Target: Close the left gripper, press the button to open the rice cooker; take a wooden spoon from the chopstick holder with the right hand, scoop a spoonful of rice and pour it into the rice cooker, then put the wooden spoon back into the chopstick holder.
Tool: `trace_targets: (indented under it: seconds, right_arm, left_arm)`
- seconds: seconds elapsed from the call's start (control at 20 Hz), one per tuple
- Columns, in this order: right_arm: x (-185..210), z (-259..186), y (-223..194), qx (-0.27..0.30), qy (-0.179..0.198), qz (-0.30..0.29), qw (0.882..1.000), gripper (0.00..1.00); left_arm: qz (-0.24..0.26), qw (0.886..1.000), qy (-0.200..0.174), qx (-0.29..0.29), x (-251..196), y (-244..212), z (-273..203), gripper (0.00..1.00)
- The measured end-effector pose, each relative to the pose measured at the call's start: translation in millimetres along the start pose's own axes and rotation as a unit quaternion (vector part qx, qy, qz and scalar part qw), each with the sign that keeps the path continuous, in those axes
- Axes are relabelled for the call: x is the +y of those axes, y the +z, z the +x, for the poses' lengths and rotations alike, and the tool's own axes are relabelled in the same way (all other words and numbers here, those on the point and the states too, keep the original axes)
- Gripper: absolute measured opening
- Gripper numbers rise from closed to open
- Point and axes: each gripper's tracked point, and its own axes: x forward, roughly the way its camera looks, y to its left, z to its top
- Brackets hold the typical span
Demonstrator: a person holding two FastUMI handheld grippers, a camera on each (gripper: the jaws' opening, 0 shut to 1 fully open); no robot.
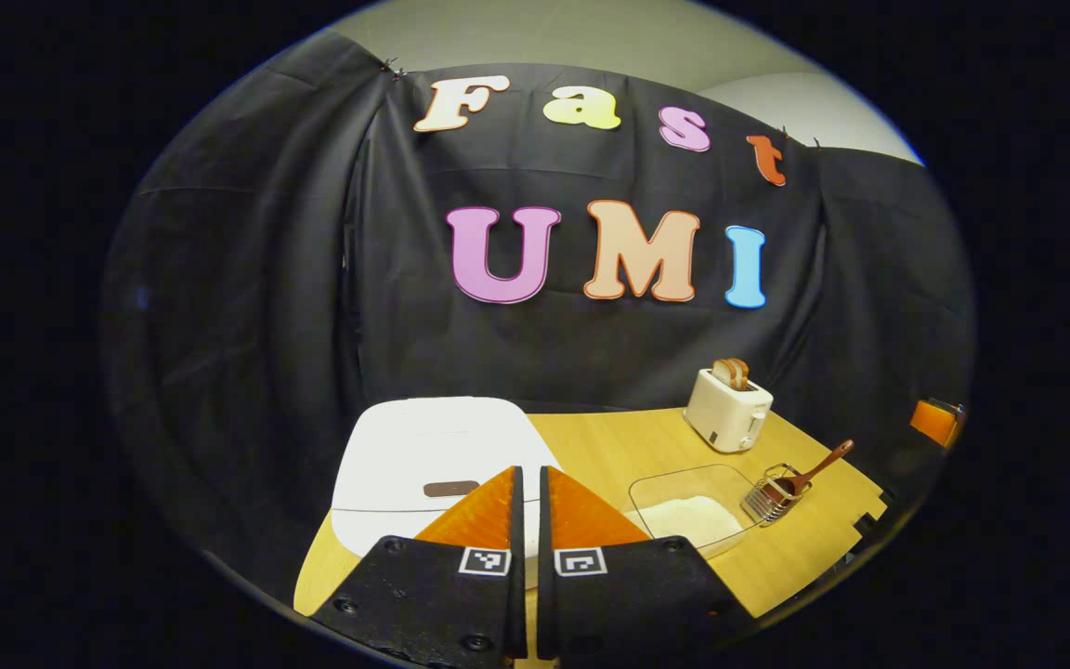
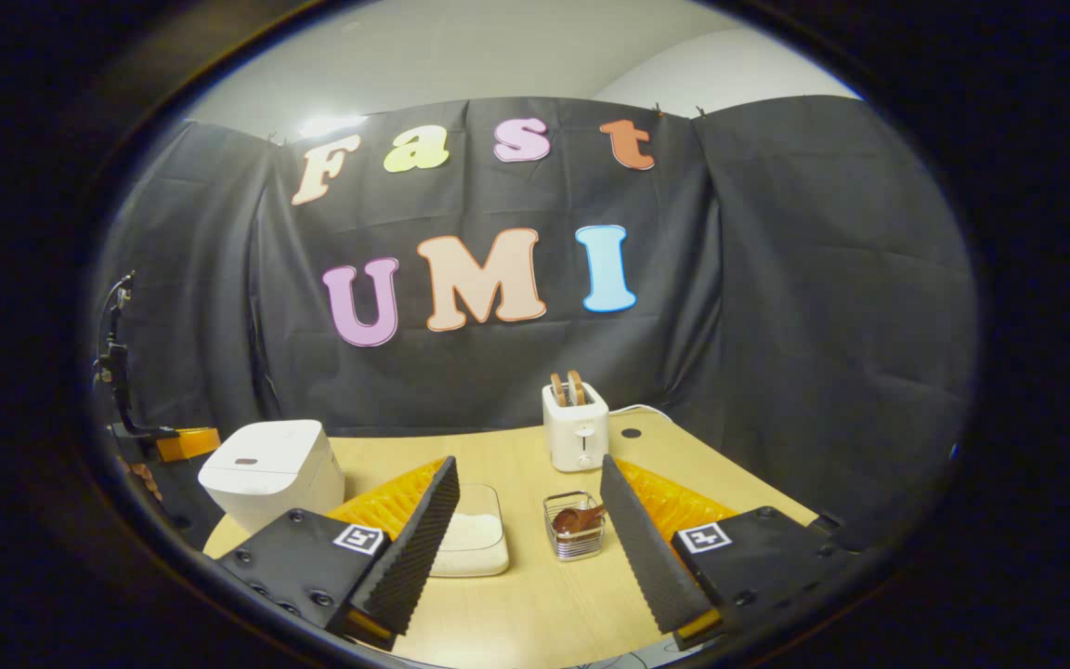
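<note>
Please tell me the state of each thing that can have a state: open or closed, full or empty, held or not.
Rice cooker: lid closed.
Left gripper: shut, holding nothing, above the cooker.
Right gripper: open, empty.
Wooden spoon: in the chopstick holder, not held.
Clear container: open, rice inside.
Toaster: bread slices standing in the slots.

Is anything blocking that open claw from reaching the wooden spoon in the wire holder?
Nothing visible. The right gripper is open, and the wooden spoon in the chopstick holder sits straight ahead between its fingers, with bare table between.
</note>
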Motion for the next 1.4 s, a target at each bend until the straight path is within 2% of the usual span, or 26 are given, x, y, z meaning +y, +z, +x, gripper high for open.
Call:
trace_targets:
  seconds: [0.2, 0.4, 0.7, 0.95, 1.05, 1.25, 1.3, 1.4]
  right_arm:
    - [-4, 3, -6, 0.005, -0.01, 0.001, 1.0, 1.0]
    - [-11, 5, -14, 0.017, -0.022, 0.001, 1.0, 1.0]
    - [-17, 5, -21, 0.029, -0.039, 0.002, 0.999, 1.0]
    - [-23, 6, -25, 0.038, -0.051, 0.004, 0.998, 1.0]
    - [-24, 7, -26, 0.039, -0.053, 0.004, 0.998, 1.0]
    - [-22, 10, -26, 0.038, -0.05, 0.005, 0.998, 0.98]
    - [-22, 11, -25, 0.038, -0.049, 0.005, 0.998, 1.0]
    - [-22, 11, -24, 0.035, -0.047, 0.005, 0.998, 0.96]
  left_arm:
    - [-0.034, 0.999, 0.012, 0.009, 28, -7, 13, 0.01]
    - [-0.038, 0.999, 0.018, 0.027, 50, -24, 35, 0.0]
    - [-0.035, 0.998, 0.018, 0.057, 60, -48, 69, 0.0]
    - [-0.052, 0.994, 0.012, 0.09, 61, -69, 78, 0.0]
    - [-0.048, 0.996, 0.009, 0.068, 60, -60, 75, 0.0]
    - [-0.036, 0.997, 0.011, 0.071, 60, -60, 78, 0.0]
    - [-0.035, 0.997, 0.012, 0.069, 61, -56, 78, 0.0]
    - [-0.03, 0.998, 0.015, 0.062, 61, -48, 77, 0.0]
